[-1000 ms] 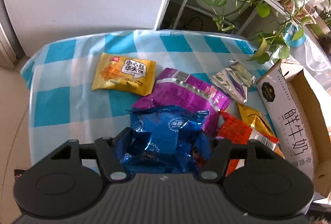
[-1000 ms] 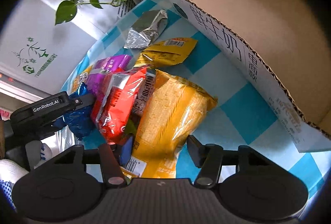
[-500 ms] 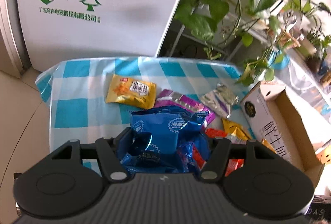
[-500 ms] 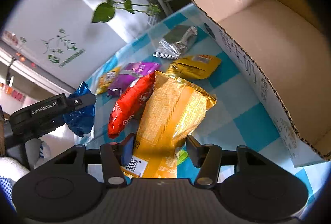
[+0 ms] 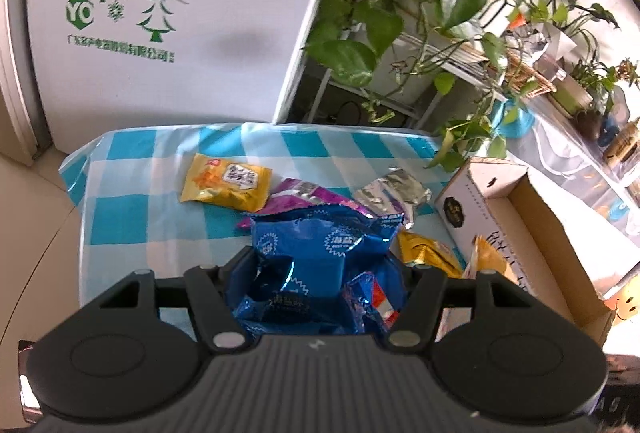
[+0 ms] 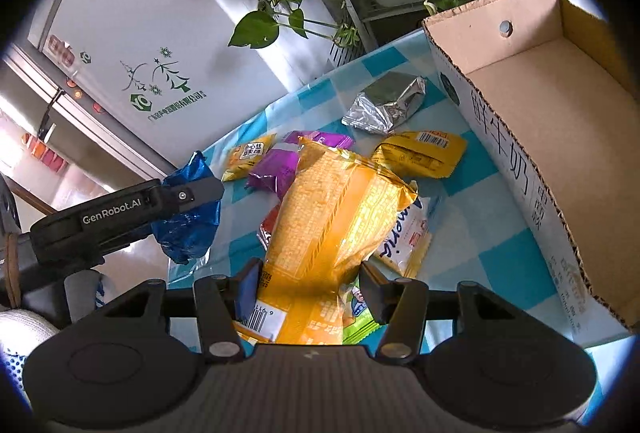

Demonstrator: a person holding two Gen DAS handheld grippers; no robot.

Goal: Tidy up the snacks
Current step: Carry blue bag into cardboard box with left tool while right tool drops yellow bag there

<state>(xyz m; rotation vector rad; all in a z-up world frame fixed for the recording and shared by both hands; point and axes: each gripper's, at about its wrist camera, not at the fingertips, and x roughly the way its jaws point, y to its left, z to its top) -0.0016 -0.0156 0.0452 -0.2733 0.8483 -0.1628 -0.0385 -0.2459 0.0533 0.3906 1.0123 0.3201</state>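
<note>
My left gripper (image 5: 326, 271) is shut on a crumpled blue foil snack bag (image 5: 320, 257), held up above the checked tablecloth (image 5: 132, 209). From the right wrist view the same blue bag (image 6: 188, 221) hangs in the left gripper (image 6: 192, 193) at the left. My right gripper (image 6: 308, 281) is shut on a tall yellow snack bag (image 6: 336, 221), lifted off the pile. An empty cardboard box (image 6: 560, 121) lies open to the right. On the cloth lie a small yellow packet (image 5: 226, 183), a purple bag (image 6: 280, 171), a silver packet (image 6: 386, 105) and another yellow packet (image 6: 422, 155).
A white refrigerator (image 5: 168, 25) stands behind the table. Trailing green plants (image 5: 400, 13) on a rack hang over the far right corner. A red packet (image 6: 269, 223) and a white packet (image 6: 404, 241) lie under the lifted yellow bag. Floor tiles (image 5: 32, 233) show left of the table.
Both grippers have risen with their bags, so the table looks farther away. The yellow bag came up off the red packet and the right view rolled, bringing the box more upright.
</note>
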